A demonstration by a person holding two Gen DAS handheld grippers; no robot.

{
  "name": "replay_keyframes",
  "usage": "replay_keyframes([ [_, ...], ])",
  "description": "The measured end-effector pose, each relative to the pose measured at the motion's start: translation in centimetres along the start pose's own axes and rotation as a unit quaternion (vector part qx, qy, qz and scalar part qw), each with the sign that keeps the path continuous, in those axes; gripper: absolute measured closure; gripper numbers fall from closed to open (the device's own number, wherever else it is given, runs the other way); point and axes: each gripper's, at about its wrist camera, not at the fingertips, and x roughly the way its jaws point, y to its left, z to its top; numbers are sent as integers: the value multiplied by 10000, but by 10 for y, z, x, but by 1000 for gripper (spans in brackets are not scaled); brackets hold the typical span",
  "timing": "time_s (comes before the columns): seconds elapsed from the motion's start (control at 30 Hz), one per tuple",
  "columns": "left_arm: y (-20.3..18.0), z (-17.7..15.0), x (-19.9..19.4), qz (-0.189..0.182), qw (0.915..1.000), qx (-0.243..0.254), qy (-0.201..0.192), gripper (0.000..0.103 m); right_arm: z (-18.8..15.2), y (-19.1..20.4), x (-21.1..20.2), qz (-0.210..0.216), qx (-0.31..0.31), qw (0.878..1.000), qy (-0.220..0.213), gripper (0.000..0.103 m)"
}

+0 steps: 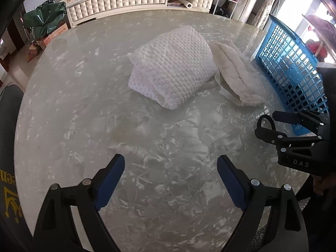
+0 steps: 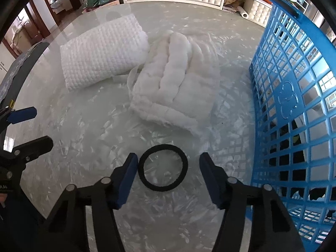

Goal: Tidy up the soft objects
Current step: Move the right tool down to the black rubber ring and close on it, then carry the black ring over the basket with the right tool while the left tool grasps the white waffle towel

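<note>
Just table rim (image 1: pixel 31 96), bare marble.

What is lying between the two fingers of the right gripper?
A black elastic ring lies flat on the table between the right gripper fingers, beside one pad; the right wrist view shows it.

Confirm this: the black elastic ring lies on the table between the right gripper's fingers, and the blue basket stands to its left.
Wrong side. In the right wrist view the blue basket stands to the right of the black elastic ring. The ring does lie on the table between the right gripper's fingers.
</note>
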Motion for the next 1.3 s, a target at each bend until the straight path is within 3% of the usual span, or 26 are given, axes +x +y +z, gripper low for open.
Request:
replay_keyframes([
  [0.17, 4, 8, -6, -183, 9998, 8, 27, 15, -3, 12, -2, 53, -134, 9999, -62, 62],
  [0.2, 5, 11, -8, -184, 9998, 42, 0, 15, -3, 12, -2, 65, -151, 9998, -73, 63],
  [0.3, 5, 20, -13, -98, 9995, 241, -163, 14, -4, 18, -1, 138, -93, 9998, -63, 81],
  [0.37, 3, 27, -18, -25, 9988, 404, -282, 14, -3, 24, -3, 181, -151, 9997, -60, 84],
  [0.43, 2, 35, -24, -69, 9978, 530, -381, 12, -4, 25, -2, 222, -186, 9996, -67, 90],
  [0.5, 1, 42, -30, -25, 9967, 648, -480, 0, 1, 27, -4, 332, -138, 9994, -9, 95],
  [0.7, -5, 61, -43, 52, 9911, 1134, -700, 0, 6, 21, -23, 591, -45, 9982, -95, 95],
  [1.1, -16, 83, -36, -49, 9797, 1956, -445, 0, 26, 9, -85, 1091, 2, 9928, -491, 95],
  [1.3, -19, 88, -17, -79, 9718, 2340, -293, 0, 36, 6, -105, 1144, -186, 9908, -694, 95],
])
